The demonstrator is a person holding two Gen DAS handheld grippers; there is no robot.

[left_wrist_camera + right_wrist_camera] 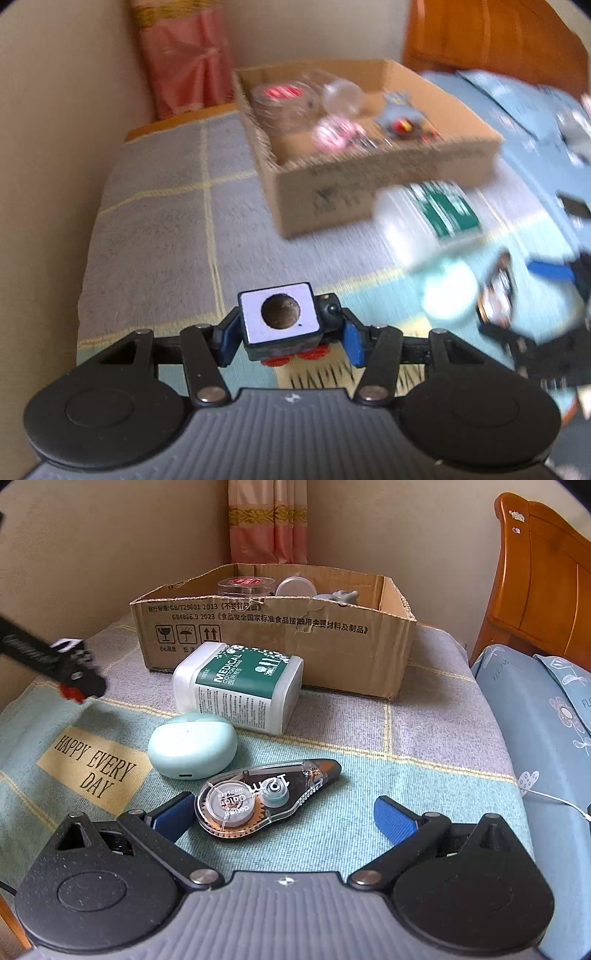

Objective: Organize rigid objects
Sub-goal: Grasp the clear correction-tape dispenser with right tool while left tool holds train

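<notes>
1. Left gripper [288,332] clamps a small black toy block with white top face and red wheels [279,319], raised above the blanket.
2. Carry it level over the open brown cardboard box [369,177], then release low.
3. Right gripper [284,812] gapes beside a clear tape dispenser [258,797].

Blanket [332,830] reads "HAPPY EVERY DAY"; white bottle [236,686] reads "MEDICAL".

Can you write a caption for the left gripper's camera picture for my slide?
Left gripper shut on a toy block with red wheels, above the blanket, cardboard box ahead.
</notes>
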